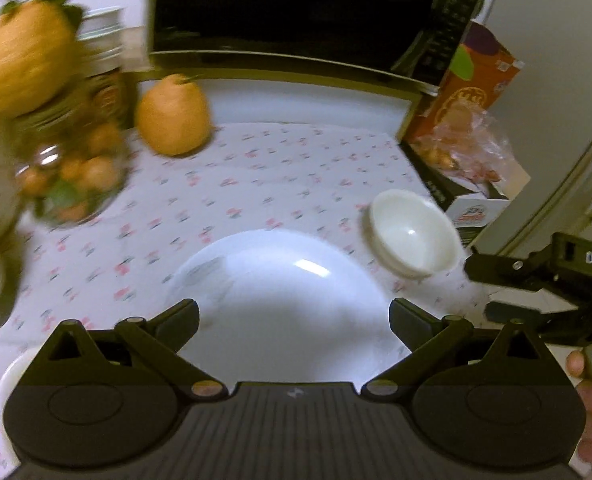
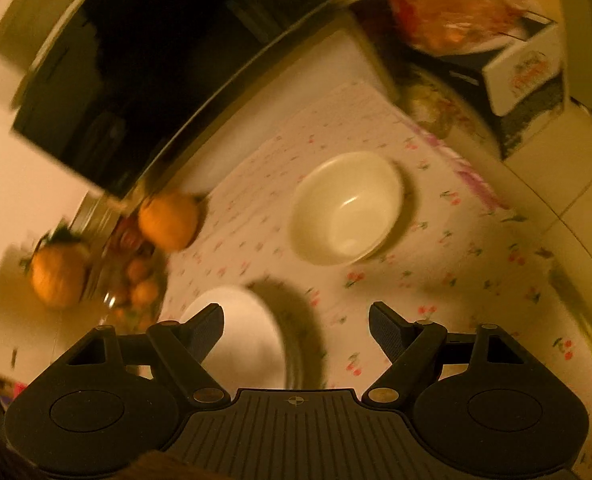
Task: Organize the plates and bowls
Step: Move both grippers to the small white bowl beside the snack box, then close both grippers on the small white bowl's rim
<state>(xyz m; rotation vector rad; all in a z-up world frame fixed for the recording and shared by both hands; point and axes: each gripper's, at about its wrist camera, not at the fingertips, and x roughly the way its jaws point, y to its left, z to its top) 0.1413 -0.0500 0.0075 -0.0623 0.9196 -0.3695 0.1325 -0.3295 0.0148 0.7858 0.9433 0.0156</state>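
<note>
A wide white plate (image 1: 280, 300) lies on the cherry-print tablecloth straight ahead of my left gripper (image 1: 294, 314), which is open and empty just above its near rim. A small white bowl (image 1: 414, 236) stands to the plate's right. My right gripper (image 1: 476, 292) shows at the right edge of the left wrist view. In the right wrist view the bowl (image 2: 346, 208) sits ahead of my open, empty right gripper (image 2: 296, 330). The plate (image 2: 244, 332) lies below its left finger. Another white dish edge (image 1: 6, 384) shows at the lower left.
A black microwave (image 1: 296, 8) stands at the back. An orange (image 1: 172, 114) lies in front of it. A glass jar of small oranges (image 1: 72, 176) and a larger orange fruit (image 1: 24, 60) are at the left. Boxes and a plastic bag (image 1: 464, 148) stand at the right.
</note>
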